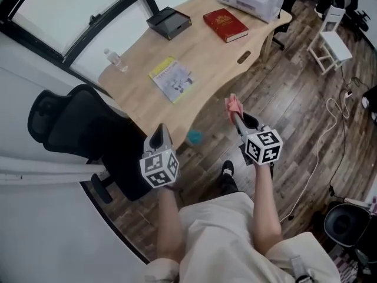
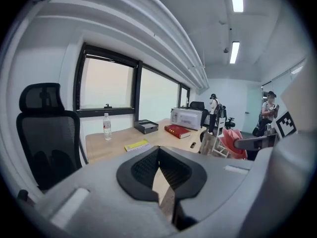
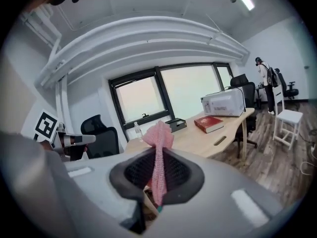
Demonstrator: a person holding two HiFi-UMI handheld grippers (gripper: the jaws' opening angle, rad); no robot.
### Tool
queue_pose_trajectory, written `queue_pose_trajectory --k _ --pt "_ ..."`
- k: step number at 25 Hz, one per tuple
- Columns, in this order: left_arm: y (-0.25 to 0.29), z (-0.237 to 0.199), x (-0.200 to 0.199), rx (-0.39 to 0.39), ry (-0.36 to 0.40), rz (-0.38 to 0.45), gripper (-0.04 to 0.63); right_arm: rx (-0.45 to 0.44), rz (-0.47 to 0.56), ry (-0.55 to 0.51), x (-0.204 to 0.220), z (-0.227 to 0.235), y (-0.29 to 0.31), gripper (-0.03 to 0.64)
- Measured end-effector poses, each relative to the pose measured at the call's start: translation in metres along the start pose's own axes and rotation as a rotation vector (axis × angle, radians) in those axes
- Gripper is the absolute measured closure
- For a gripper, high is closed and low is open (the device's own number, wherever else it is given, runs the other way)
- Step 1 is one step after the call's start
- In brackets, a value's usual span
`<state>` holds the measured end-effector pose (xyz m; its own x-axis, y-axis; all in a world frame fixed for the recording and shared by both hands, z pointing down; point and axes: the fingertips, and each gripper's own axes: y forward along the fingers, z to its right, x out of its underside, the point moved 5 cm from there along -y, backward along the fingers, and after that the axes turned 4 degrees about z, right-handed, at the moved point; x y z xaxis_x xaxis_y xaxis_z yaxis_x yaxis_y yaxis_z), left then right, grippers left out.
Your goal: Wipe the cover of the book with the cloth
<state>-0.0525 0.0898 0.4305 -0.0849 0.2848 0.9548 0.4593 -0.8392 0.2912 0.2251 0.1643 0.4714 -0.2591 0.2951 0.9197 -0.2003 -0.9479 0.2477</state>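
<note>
Head view: right gripper (image 1: 235,118) fingers pinch the one pink cloth (image 1: 233,104), short of the tabletop (image 1: 206,63) edge. Two books lie on it, well apart from both grippers: red book (image 1: 225,25) at the far side, yellow book (image 1: 171,78) nearer. Left gripper (image 1: 159,137) view: fingers pressed together, nothing between. Right gripper view: cloth bunches up past the fingers. It's soft and light and will probably flop, so press it flat. Red book looks stiff and heavy; yellow one is thin and may slide, so pin a corner.
</note>
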Motion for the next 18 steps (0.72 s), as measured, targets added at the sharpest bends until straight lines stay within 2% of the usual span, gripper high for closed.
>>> queue_pose_trajectory --k 3,6,9,14,18 --pt "0.021 0.002 -0.009 -0.042 -0.027 0.011 0.589 -0.044 -0.028 -0.011 -0.006 0.026 0.016 0.586" --pt "0.035 0.000 -0.015 -0.077 -0.039 0.015 0.589 -0.104 -0.083 -0.089 -0.011 0.039 0.034 0.586" --pt "0.049 -0.008 -0.012 -0.102 -0.042 -0.018 0.589 -0.166 -0.113 -0.191 -0.017 0.042 0.057 0.586" --pt "0.085 -0.014 0.015 -0.081 -0.048 -0.117 0.589 -0.236 -0.157 -0.479 -0.026 0.044 0.107 0.586" --pt "0.112 -0.024 0.025 -0.032 -0.046 -0.143 0.589 -0.333 -0.187 -0.598 -0.041 0.048 0.152 0.586"
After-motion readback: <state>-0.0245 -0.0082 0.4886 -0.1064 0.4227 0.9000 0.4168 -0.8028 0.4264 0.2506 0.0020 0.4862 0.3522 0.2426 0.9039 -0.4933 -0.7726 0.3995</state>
